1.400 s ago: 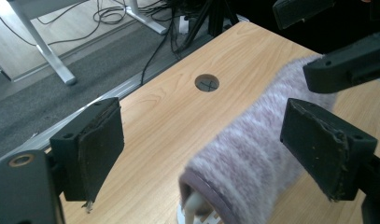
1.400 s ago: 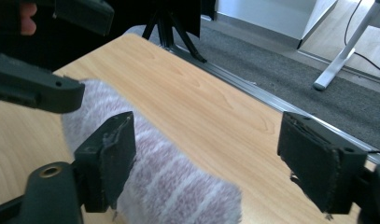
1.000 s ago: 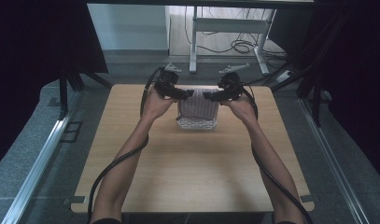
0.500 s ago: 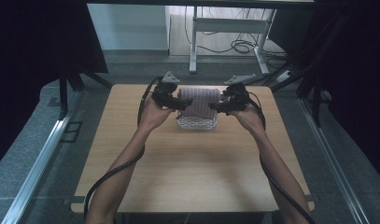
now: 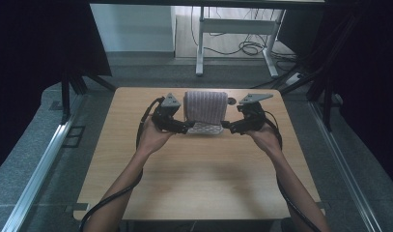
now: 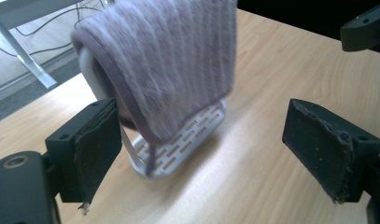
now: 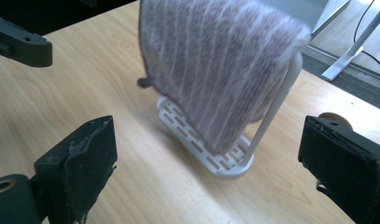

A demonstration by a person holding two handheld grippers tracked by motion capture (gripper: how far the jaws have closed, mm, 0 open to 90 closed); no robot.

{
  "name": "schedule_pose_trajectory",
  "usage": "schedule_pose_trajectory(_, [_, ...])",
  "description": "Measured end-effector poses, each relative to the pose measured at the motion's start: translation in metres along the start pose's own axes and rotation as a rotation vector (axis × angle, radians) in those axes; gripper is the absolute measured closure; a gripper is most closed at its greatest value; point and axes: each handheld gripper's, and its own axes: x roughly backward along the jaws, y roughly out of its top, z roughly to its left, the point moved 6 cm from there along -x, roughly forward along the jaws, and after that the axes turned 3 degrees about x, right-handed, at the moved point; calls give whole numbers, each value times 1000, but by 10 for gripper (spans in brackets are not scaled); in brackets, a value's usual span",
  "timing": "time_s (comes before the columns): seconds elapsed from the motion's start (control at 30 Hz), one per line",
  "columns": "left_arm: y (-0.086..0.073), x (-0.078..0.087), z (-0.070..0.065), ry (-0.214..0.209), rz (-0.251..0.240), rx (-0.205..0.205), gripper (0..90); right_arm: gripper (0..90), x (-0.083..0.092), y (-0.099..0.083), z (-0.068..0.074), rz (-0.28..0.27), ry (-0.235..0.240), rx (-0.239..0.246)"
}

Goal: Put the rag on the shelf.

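A mauve ribbed terry towel point(image 5: 205, 106) hangs folded over the top bar of a white plastic rack with a slotted base point(image 5: 206, 129), which stands on the far half of the light wooden counter point(image 5: 199, 179). The left tool point(image 5: 185, 128) and right tool point(image 5: 224, 125) flank the rack's base, each gaping wide with nothing between its pads; the right tool's jaws have just been opening.

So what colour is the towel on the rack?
Greyish purple with pale stripes; the towel shows best in the right gripper view.
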Motion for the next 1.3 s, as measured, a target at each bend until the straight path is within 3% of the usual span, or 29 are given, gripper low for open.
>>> schedule_pose_trajectory(0.53, [-67, 2, -35, -31, 25, -2, 117, 34, -13, -63, 39, 70, 60, 10])
schedule_pose_trajectory(0.83, [-111, -16, -53, -60, 73, 6, 118, 6, -26, -97, 63, 91, 93, 15])
schedule_pose_trajectory(1.03, [-131, -22, -58, -68, 90, 37, 117, 0, -35, -115, 70, 130, 106, 4])
schedule_pose_trajectory(1.3, [-146, -30, -61, -49, 147, 13, 117, 0, -46, -134, 78, 158, 130, 6])
